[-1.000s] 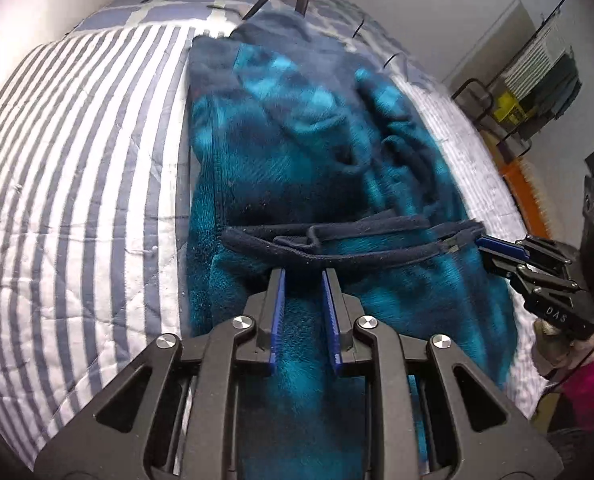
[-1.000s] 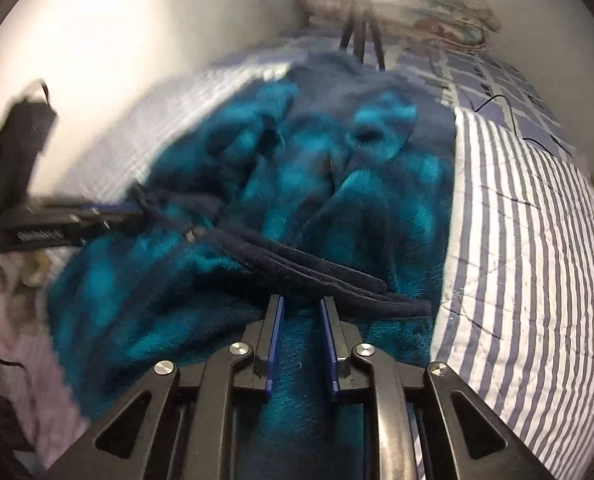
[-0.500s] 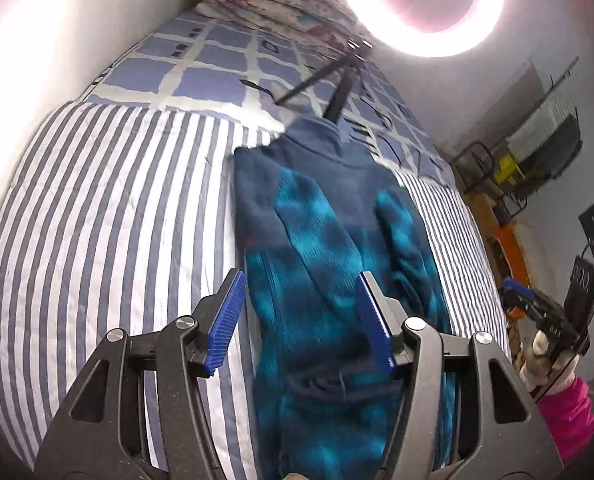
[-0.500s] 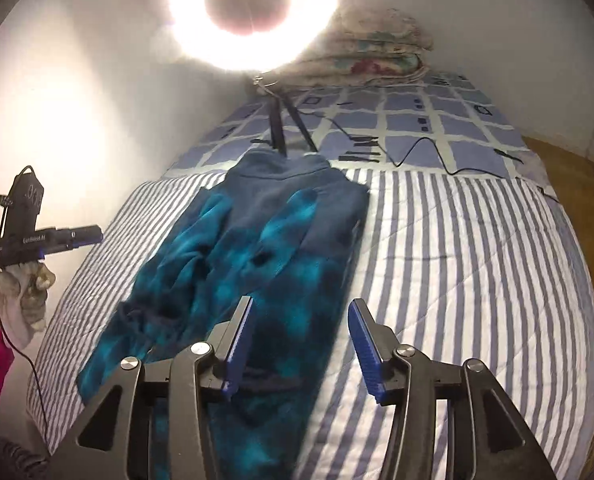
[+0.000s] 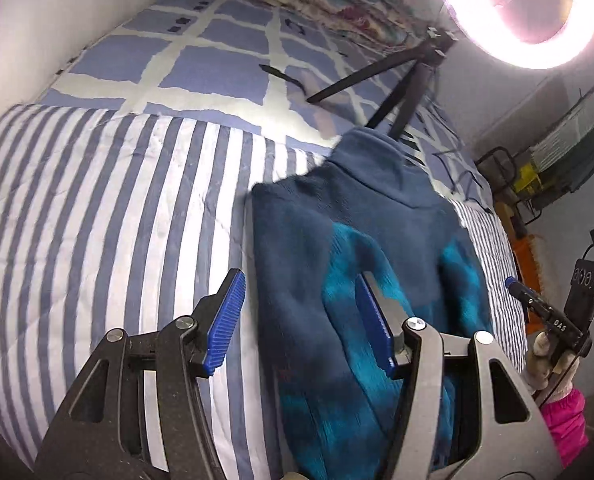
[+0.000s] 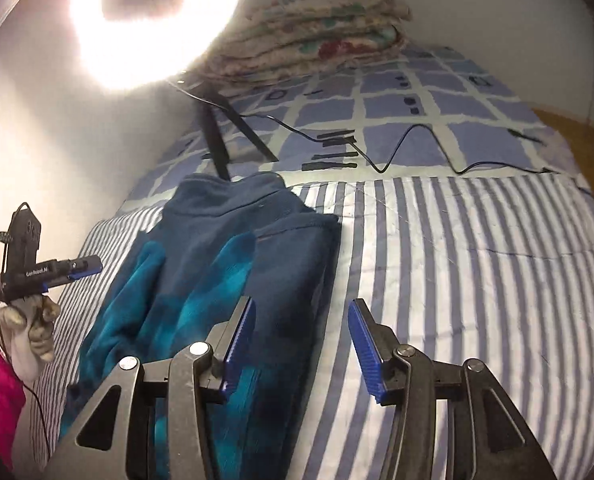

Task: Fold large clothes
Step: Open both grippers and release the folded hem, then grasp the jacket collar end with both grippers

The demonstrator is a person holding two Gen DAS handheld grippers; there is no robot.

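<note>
A dark navy and teal fleece garment (image 5: 361,280) lies lengthwise on the striped bed cover (image 5: 97,220), folded into a long narrow strip with its collar at the far end. It also shows in the right wrist view (image 6: 225,280). My left gripper (image 5: 301,324) is open and empty, raised above the garment's left edge. My right gripper (image 6: 301,344) is open and empty, raised above the garment's right edge. Each gripper is seen from the side in the other's view, the right gripper (image 5: 537,308) and the left gripper (image 6: 69,268).
A ring light (image 5: 525,12) on a black tripod (image 5: 397,80) stands on the bed just beyond the collar. A black cable (image 6: 397,148) runs across the checked sheet (image 6: 417,108). Folded floral bedding (image 6: 317,40) is stacked at the headboard. A wall borders one side.
Both grippers were shut on the garment's hem one second ago. They have let go, opened wide and lifted up and back, so the whole garment now lies below them.
</note>
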